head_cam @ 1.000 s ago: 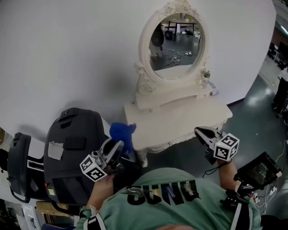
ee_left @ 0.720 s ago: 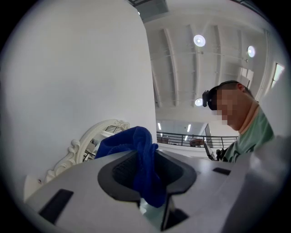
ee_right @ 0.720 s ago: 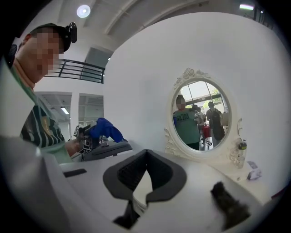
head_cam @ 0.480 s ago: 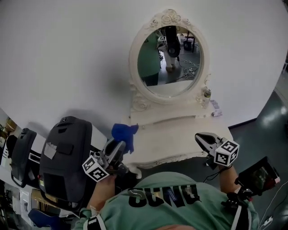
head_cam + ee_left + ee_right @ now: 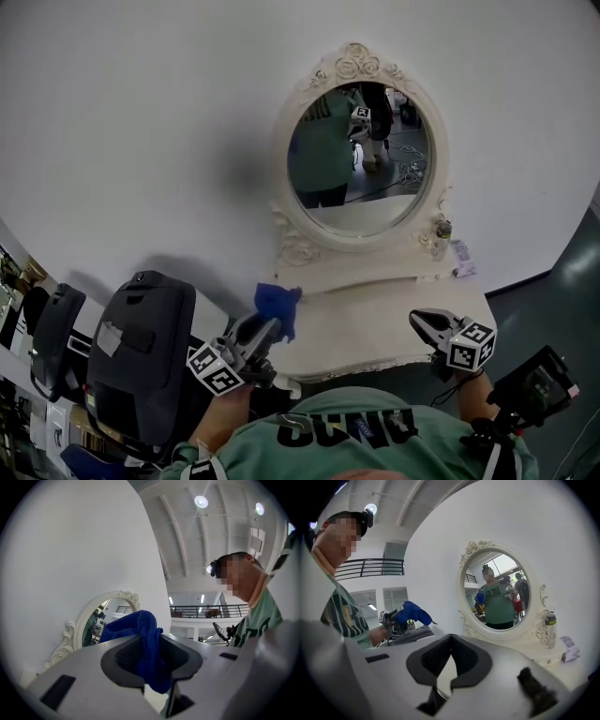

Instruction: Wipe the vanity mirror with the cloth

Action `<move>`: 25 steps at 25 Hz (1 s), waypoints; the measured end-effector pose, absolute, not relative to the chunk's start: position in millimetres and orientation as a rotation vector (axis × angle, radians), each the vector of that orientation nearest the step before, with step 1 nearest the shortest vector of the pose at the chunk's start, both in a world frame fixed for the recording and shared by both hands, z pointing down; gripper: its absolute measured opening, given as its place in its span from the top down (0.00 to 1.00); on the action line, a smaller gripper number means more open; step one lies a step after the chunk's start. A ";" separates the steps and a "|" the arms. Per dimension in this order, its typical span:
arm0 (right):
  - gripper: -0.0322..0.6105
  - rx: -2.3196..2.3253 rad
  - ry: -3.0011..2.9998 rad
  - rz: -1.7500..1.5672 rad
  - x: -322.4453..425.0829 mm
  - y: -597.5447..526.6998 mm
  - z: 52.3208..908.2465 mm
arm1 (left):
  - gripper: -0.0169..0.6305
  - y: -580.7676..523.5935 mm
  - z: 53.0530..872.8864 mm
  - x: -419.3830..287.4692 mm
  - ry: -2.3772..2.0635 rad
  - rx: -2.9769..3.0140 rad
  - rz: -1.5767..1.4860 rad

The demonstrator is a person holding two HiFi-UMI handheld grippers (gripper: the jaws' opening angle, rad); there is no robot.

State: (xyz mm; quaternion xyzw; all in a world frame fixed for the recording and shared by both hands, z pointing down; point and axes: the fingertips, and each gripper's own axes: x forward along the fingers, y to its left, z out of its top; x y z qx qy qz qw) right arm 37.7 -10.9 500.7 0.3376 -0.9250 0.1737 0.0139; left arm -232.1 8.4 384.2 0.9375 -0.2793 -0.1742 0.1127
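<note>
The oval vanity mirror in its white carved frame stands on the white vanity table against the wall, and it reflects a person in a green shirt. My left gripper is shut on a blue cloth, held over the table's left front corner, below and left of the mirror. In the left gripper view the cloth bulges up between the jaws, with the mirror behind it. My right gripper is shut with nothing in it, at the table's right front edge. The right gripper view faces the mirror.
A black backpack stands on the floor left of the table, with another black bag beyond it. A small bottle and a paper tag sit at the mirror's right foot. A screen device lies at lower right.
The view has drawn closer to the vanity, and the mirror now reflects the person. The left gripper with the cloth has shifted right, over the table's corner. The right gripper has hardly moved.
</note>
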 end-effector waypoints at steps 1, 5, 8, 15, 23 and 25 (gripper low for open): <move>0.93 1.057 -2.874 0.532 33.5 -18.0 499.6 | 0.79 0.2 385.3 -234.5 -0.814 2.763 -0.509; 0.93 1.118 -2.845 0.445 11.1 -48.9 483.1 | 0.79 -40.7 382.6 -254.0 -0.753 2.818 -0.526; 0.93 1.203 -2.808 0.389 -1.9 -71.6 466.3 | 0.79 -74.8 368.8 -276.4 -0.730 2.889 -0.538; 0.93 1.362 -2.763 0.355 -29.0 -116.3 459.8 | 0.79 -136.5 341.2 -291.1 -0.733 3.276 -0.325; 0.93 1.288 -2.771 0.306 -9.6 -161.3 446.3 | 0.79 -215.9 287.8 -233.6 -1.125 3.608 0.156; 0.93 1.256 -2.799 0.309 8.8 -176.1 443.9 | 0.79 -233.9 274.0 -208.7 -1.349 3.625 0.364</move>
